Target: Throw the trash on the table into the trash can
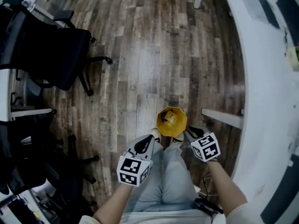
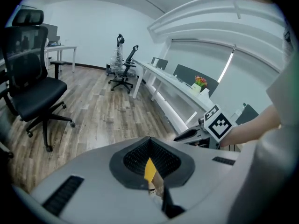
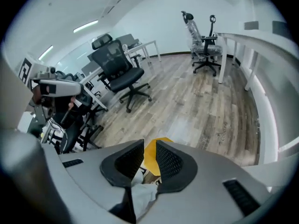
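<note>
Both grippers are empty, held over the near side of the yellow trash can with an angular rim (image 1: pixel 161 119), which stands on the grey-brown wood plank floor (image 1: pixel 149 55) just ahead of the person's legs in pale jeans (image 1: pixel 163 185). Inside the can lies some pale crumpled trash (image 1: pixel 170 118), too blurred to say what it is.

The left gripper (image 2: pixel 149 140), grey with black ribbed pads, has its jaws brought together at the tips. Only a sliver of the yellow can shows beneath them in the left gripper view. The right gripper (image 3: pixel 149 144) has its jaws a narrow way apart with nothing between them, and the can shows through the gap.

The legs hide the floor just behind the can. The white curved table (image 1: pixel 266 125) runs down the right edge, close beside the right gripper, and a greenish thing (image 1: pixel 293 57) on it is cut off by the frame. Black office chairs (image 1: pixel 51 50) crowd the left. A broad strip of floor runs between them and the table.
</note>
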